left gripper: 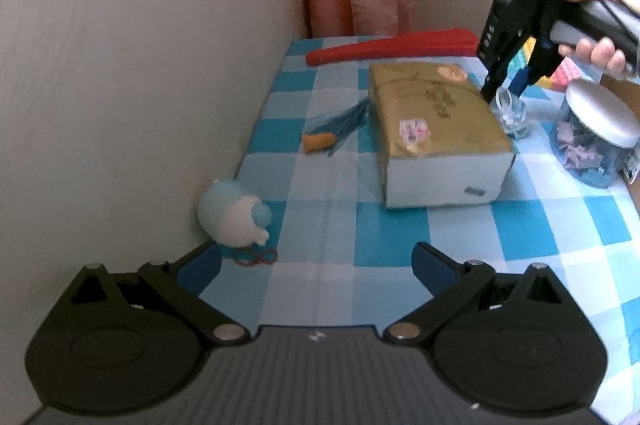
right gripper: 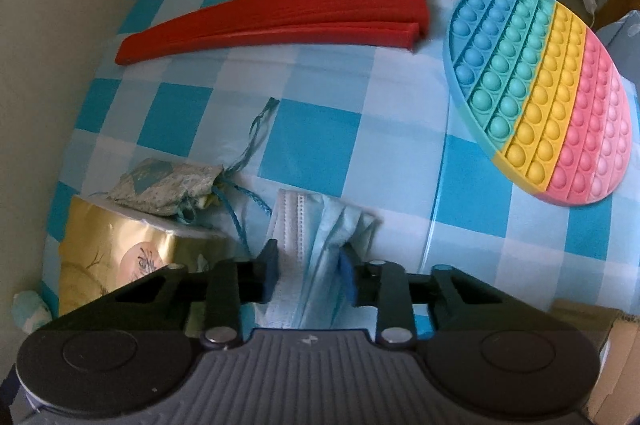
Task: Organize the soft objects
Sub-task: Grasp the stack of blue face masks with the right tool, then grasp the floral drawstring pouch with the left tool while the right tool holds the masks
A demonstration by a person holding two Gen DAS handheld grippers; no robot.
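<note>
My right gripper (right gripper: 307, 271) is shut on a folded light-blue face mask (right gripper: 316, 225), held over the checked cloth; in the left wrist view it (left gripper: 505, 89) hangs over the mask (left gripper: 511, 113) beside the gold box. My left gripper (left gripper: 318, 265) is open and empty, low over the cloth. A small blue-and-white plush toy (left gripper: 234, 221) lies by the wall, just ahead of the left finger (left gripper: 200, 269), with a red elastic band (left gripper: 256, 257) beside it. A patterned drawstring pouch (right gripper: 168, 189) rests on the gold box (right gripper: 120, 249).
A gold-topped box (left gripper: 436, 129) sits mid-table on the blue checked cloth (left gripper: 344, 221). A red folded fan (right gripper: 280, 21) lies at the back. A rainbow pop-it disc (right gripper: 548, 93) lies right. A lidded jar (left gripper: 596, 137) stands right. An orange-and-blue tassel (left gripper: 332, 133) lies left of the box. Wall on the left.
</note>
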